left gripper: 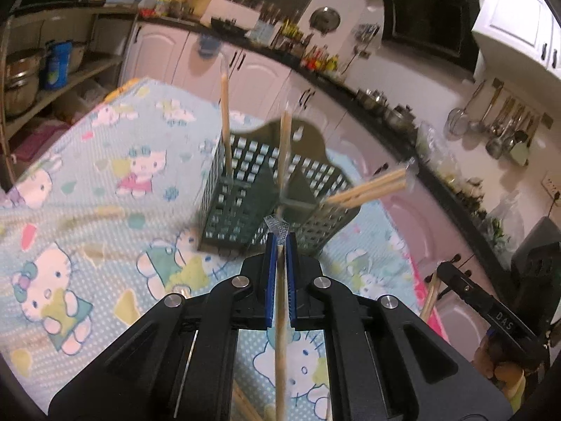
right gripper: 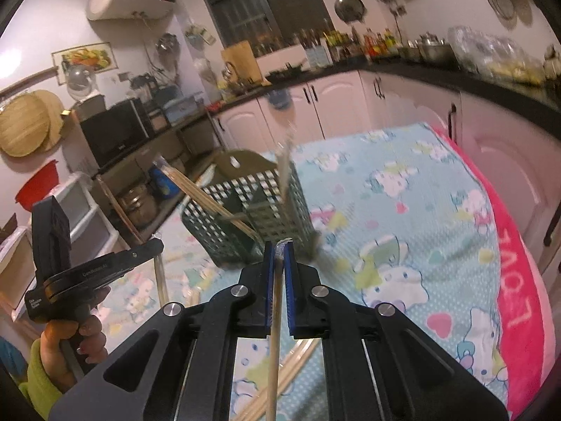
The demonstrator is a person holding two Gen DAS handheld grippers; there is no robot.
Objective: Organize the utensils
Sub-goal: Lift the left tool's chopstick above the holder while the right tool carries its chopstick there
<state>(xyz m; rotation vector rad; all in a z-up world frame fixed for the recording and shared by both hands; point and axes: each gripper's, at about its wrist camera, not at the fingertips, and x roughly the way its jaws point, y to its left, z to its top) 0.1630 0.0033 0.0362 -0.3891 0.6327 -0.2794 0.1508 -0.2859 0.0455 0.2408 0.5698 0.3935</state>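
A cartoon-print cloth (left gripper: 105, 182) covers the table, bearing a green slotted holder (left gripper: 245, 210) (chopsticks inside) and loose chopsticks (right gripper: 298, 372).

Held chopstick (left gripper: 280, 351) cut off by bottom edge.

Left wrist view: looks forward and downward along own fingers (left gripper: 270, 273), close above patterned cloth (left gripper: 105, 161), green basket (left gripper: 242, 189) just ahead, kitchen counter beyond basket.
Right wrist view: same downward tilt, own fingers (right gripper: 269, 280) in foreground, basket (right gripper: 259, 207) just ahead, slightly left.
Shared: basket, cloth (right gripper: 403, 210), counter. Each view catches other gripper at frame edge beside basket.
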